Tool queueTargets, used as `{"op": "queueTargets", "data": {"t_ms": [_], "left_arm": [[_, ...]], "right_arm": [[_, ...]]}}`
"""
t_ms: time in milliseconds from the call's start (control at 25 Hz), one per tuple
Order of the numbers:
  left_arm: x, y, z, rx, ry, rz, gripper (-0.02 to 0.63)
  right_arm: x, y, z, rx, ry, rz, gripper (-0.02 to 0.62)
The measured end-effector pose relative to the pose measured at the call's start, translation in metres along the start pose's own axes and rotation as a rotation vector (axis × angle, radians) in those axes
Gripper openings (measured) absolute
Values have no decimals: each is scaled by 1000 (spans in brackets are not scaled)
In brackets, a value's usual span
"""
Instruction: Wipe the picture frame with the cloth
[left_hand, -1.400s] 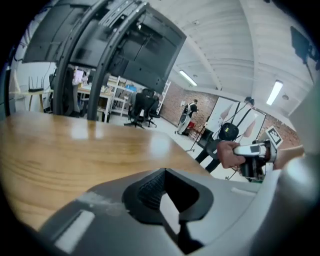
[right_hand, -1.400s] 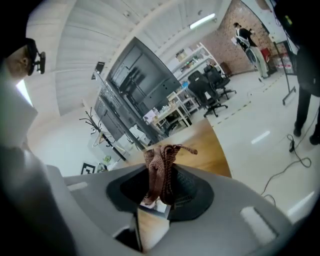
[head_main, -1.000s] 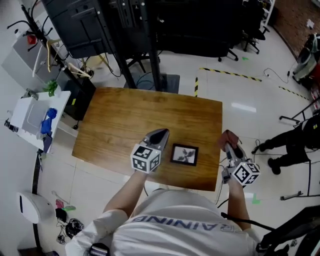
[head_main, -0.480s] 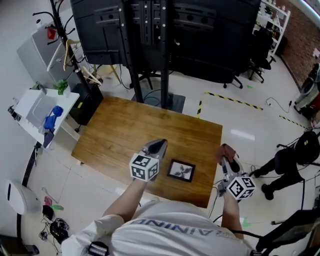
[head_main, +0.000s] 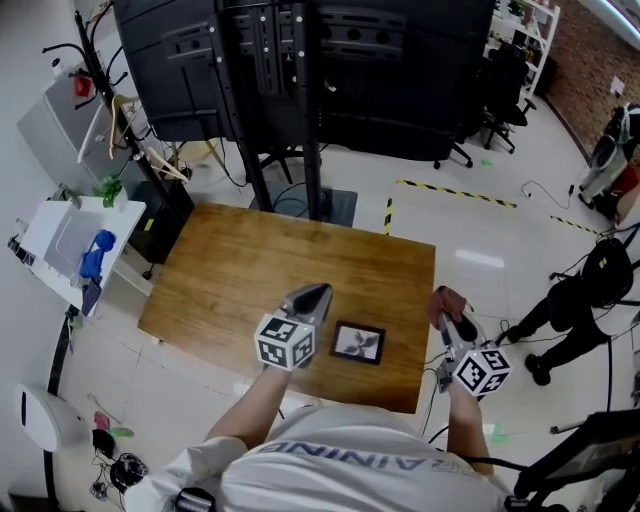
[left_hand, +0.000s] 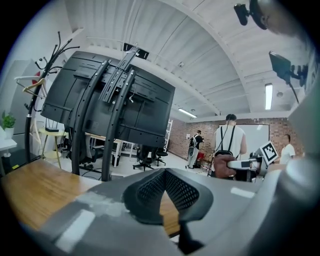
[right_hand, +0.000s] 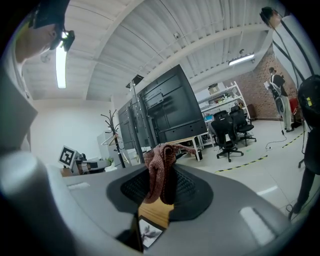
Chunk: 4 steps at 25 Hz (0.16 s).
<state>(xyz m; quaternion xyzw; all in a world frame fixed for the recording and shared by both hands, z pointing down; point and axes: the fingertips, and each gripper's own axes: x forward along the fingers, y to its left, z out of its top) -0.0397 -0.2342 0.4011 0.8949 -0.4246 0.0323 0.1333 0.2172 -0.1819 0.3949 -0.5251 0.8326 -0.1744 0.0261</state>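
A small black picture frame (head_main: 358, 343) with a dark plant print lies flat near the front edge of the wooden table (head_main: 260, 275). My left gripper (head_main: 310, 297) hovers just left of it, jaws shut with nothing between them (left_hand: 163, 192). My right gripper (head_main: 449, 304) is held past the table's right edge, shut on a reddish-brown cloth (head_main: 445, 299). In the right gripper view the cloth (right_hand: 161, 170) hangs bunched between the jaws, and a corner of the frame (right_hand: 149, 232) shows below.
A large black screen stand (head_main: 300, 70) rises behind the table. At the left stands a white cart (head_main: 70, 245) with a blue object. Office chairs (head_main: 500, 80) are at the far right, and a person (head_main: 585, 290) stands on the floor to the right.
The head view has shifted a little. Both grippers and the frame keep about the same places relative to the table; the right gripper still holds the cloth.
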Motion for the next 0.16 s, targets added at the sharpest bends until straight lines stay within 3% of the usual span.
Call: {"op": "queueTargets", "data": {"t_ms": [160], "left_arm": [[3, -2, 2, -6, 1, -11, 6]], "right_arm": [[2, 0, 2, -9, 4, 8, 103]]}}
